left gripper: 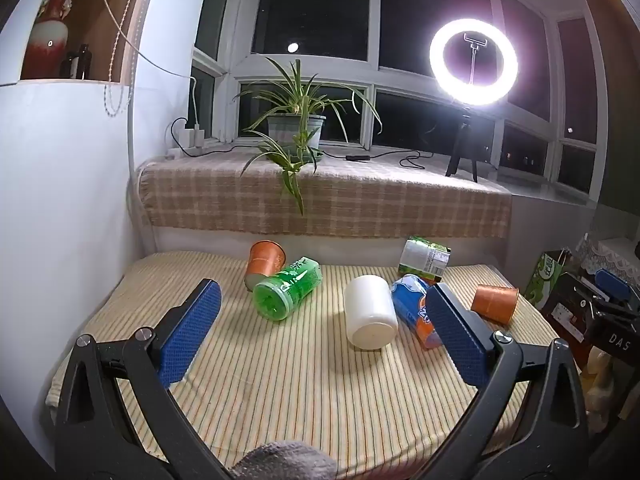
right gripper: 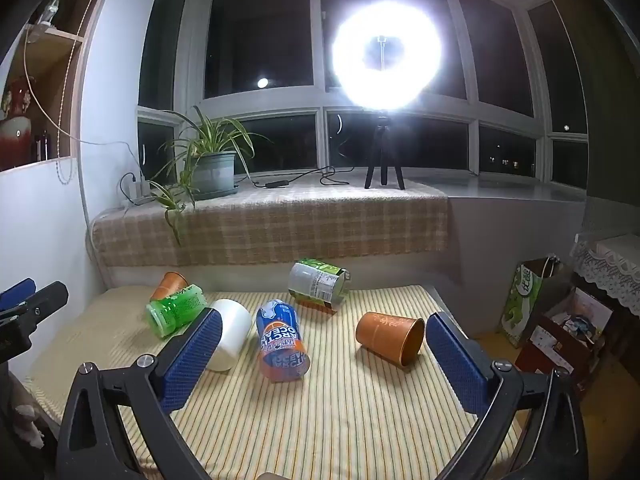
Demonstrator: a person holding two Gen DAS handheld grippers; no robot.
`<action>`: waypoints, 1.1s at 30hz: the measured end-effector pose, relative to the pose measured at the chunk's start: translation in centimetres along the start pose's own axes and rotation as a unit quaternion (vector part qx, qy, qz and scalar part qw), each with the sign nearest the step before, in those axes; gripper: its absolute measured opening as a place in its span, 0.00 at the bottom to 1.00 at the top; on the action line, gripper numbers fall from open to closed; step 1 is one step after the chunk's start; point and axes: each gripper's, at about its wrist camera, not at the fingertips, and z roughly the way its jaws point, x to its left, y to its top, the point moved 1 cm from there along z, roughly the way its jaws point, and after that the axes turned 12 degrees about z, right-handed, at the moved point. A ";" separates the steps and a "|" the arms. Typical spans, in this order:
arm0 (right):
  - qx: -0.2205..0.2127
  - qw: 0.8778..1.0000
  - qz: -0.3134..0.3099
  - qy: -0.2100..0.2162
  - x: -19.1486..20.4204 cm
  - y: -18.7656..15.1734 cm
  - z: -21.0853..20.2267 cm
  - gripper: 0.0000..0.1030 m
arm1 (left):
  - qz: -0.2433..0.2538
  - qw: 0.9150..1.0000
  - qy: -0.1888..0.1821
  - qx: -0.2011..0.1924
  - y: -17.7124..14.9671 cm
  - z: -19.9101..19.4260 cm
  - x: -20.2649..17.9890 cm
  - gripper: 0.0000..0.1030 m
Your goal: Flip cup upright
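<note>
Several cups lie on their sides on the striped table (left gripper: 280, 392). A white cup (left gripper: 370, 312) lies in the middle, between a green cup (left gripper: 288, 294) and a blue-orange cup (left gripper: 412, 310). An orange cup (left gripper: 264, 258) lies behind the green one. Another orange cup (left gripper: 494, 303) lies at the right. A green-white cup (left gripper: 424, 258) lies at the back. My left gripper (left gripper: 324, 312) is open and empty, near the white cup. My right gripper (right gripper: 324, 340) is open and empty, near the blue-orange cup (right gripper: 280, 342) and the orange cup (right gripper: 390, 338).
A checked cloth covers the window ledge (left gripper: 328, 204) behind the table, with a potted plant (left gripper: 296, 128) and a ring light on a tripod (left gripper: 472, 64). A white wall (left gripper: 60, 200) stands at the left. Boxes and a green bag (right gripper: 524, 304) stand off the table's right edge.
</note>
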 end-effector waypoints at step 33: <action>0.000 1.000 -0.009 -0.027 0.4 0.4 0.9 1.00 | -0.004 1.000 0.000 0.000 -0.5 0.3 1.2 1.00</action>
